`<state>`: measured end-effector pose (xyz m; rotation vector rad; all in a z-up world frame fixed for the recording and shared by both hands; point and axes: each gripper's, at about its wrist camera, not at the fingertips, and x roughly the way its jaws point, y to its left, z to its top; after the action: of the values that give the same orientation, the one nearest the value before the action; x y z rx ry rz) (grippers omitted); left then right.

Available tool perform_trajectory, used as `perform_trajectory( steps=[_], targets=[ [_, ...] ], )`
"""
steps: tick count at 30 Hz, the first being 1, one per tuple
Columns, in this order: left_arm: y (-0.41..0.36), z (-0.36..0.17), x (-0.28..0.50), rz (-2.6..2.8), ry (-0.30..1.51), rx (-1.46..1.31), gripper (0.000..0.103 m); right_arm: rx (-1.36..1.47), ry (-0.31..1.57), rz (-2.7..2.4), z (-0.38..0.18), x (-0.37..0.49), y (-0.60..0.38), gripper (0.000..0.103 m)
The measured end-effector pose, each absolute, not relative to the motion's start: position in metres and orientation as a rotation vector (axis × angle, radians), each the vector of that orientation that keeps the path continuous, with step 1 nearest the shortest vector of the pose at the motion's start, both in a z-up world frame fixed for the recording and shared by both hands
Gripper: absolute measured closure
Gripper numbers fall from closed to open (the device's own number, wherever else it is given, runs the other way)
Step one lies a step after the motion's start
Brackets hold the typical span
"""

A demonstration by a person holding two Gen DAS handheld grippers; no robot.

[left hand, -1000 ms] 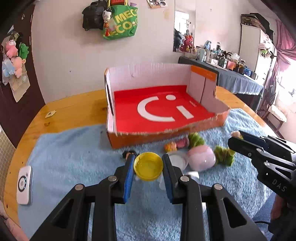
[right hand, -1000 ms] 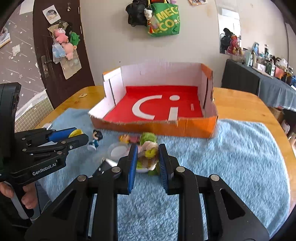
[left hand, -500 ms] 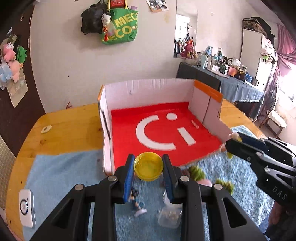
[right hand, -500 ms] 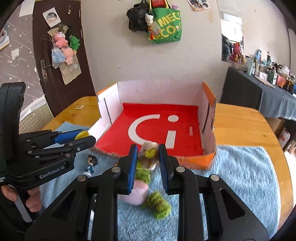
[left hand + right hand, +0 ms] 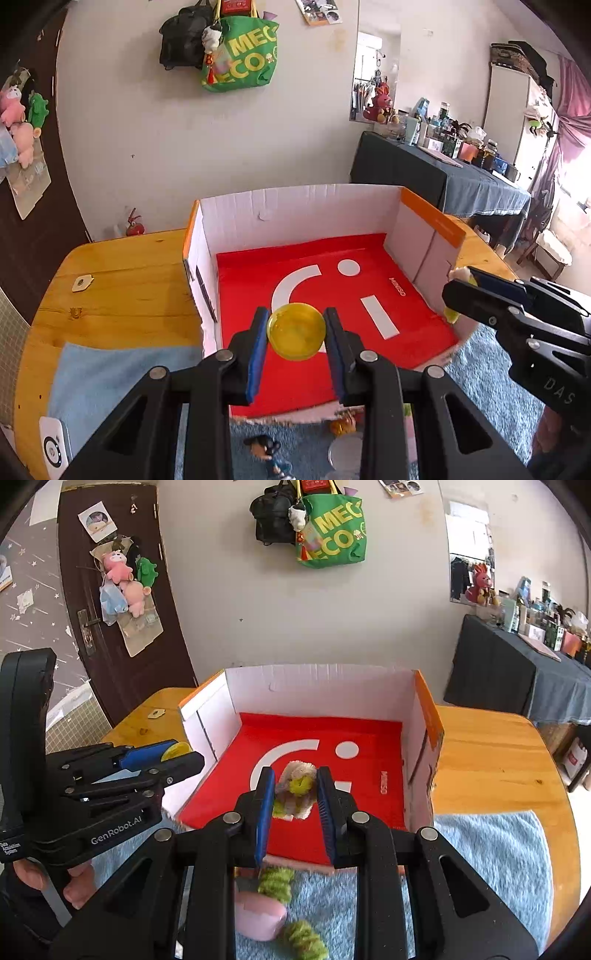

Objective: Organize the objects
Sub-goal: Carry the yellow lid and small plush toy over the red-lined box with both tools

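The left tongs (image 5: pixel 296 334) are closed on a yellow round lid (image 5: pixel 296 331) — its rim is pinched between the two blue pads, and it hangs above the near part of the red floor of the cardboard box (image 5: pixel 295 210). To the left of these tongs a blue towel (image 5: pixel 110 373) covers the wooden tabletop (image 5: pixel 122 280), with a small white device (image 5: pixel 53 446) at its near left corner. Below and just behind the pads, on the towel in front of the box's torn front edge, lie a small dark-haired figurine (image 5: pixel 264 448), an orange toy (image 5: pixel 341 424) and a clear round lid (image 5: pixel 345 452).

The right tongs (image 5: pixel 296 792) are shut tight on a fuzzy green-and-cream plush toy (image 5: pixel 297 788), held over the box floor near its white logo. The plush's green limbs dangle beneath the pads, down to a pink rounded body (image 5: pixel 258 919) over the towel. A hand (image 5: pixel 75 886) grips the left tongs' handle at the left edge of the right wrist view. Further right, bare tabletop runs beyond the box's orange-edged wall.
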<state>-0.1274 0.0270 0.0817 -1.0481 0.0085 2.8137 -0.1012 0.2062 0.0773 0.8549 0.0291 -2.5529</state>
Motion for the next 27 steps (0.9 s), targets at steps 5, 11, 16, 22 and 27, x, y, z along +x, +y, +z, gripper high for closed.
perform_trajectory(
  steps=[5, 11, 16, 22, 27],
  targets=[
    [0.029, 0.080, -0.146, 2.798, 0.006, -1.078, 0.072, 0.873, 0.037, -2.550, 0.078, -0.123, 0.202, 0.081],
    [0.029, 0.081, -0.174, 2.773, -0.022, -1.130, 0.072, 0.962, 0.018, -2.503, 0.069, -0.158, 0.198, 0.081],
    [0.030, 0.068, -0.200, 2.749, -0.041, -1.214, 0.072, 1.065, 0.002, -2.456, 0.055, -0.187, 0.194, 0.081],
    [0.035, 0.052, -0.226, 2.717, -0.039, -1.302, 0.072, 1.194, 0.032, -2.436, 0.034, -0.218, 0.190, 0.081],
    [0.034, 0.039, -0.247, 2.674, -0.067, -1.386, 0.072, 1.267, 0.031, -2.405, 0.027, -0.235, 0.189, 0.081]
  ],
)
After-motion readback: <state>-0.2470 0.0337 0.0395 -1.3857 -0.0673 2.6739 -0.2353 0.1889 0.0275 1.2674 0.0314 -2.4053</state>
